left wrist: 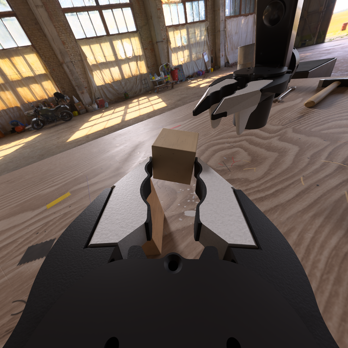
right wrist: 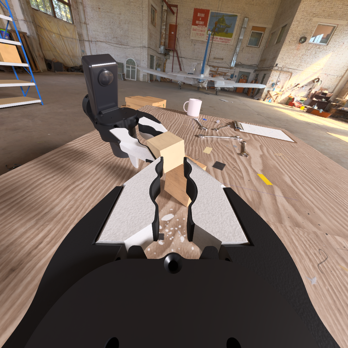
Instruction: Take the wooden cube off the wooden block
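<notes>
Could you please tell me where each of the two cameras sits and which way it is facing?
Left wrist view: sits on the left tool, looking forward and down along its fingers at the wooden cube they clamp; the wooden block lies below, the right tool hangs beyond.
Right wrist view: sits on the right tool, facing the opposite way across the table; its own fingers frame cube and block, and the left tool holds the cube.
Shared: cube, block, table, both tools.

Bright warm daylight thru windows (left wrist: 105, 18), sharp, fisheye bend at edges
</notes>
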